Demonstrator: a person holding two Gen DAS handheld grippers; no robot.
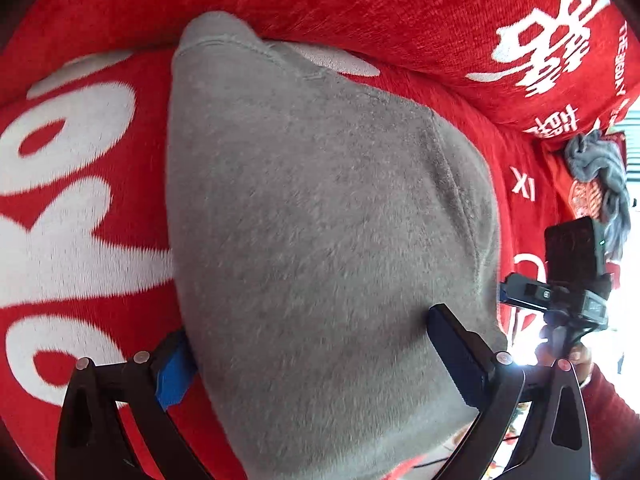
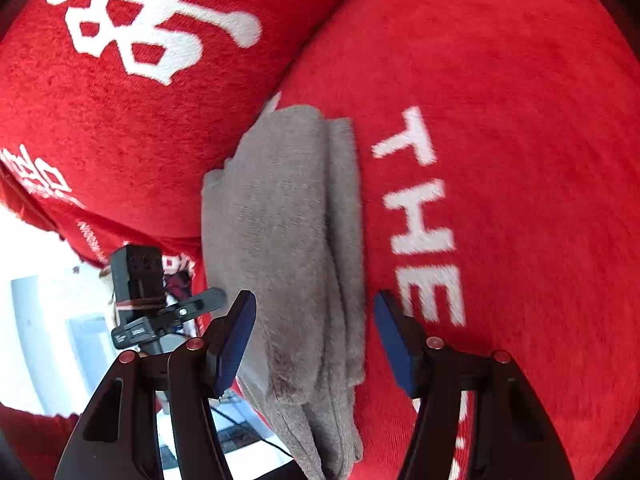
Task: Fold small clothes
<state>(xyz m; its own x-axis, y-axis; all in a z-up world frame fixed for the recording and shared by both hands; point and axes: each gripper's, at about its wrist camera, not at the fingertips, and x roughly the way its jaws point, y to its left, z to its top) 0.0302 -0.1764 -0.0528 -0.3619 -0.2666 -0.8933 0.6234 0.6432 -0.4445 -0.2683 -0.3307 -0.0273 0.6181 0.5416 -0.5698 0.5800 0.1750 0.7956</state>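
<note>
A grey fleece garment (image 1: 320, 220) lies folded on a red cushion with white lettering (image 1: 72, 208). My left gripper (image 1: 308, 340) is open, its fingers on either side of the garment's near part. In the right wrist view the same grey garment (image 2: 288, 248) lies folded lengthwise into a narrow strip. My right gripper (image 2: 316, 320) is open over its near end and holds nothing. Each gripper shows at the edge of the other's view, the right one (image 1: 576, 280) and the left one (image 2: 156, 304).
A red back cushion with white characters (image 2: 132, 40) rises behind the seat (image 2: 500, 120). A second crumpled grey cloth (image 1: 600, 168) lies at the far right on the red fabric. A bright room shows past the seat edge (image 2: 48, 300).
</note>
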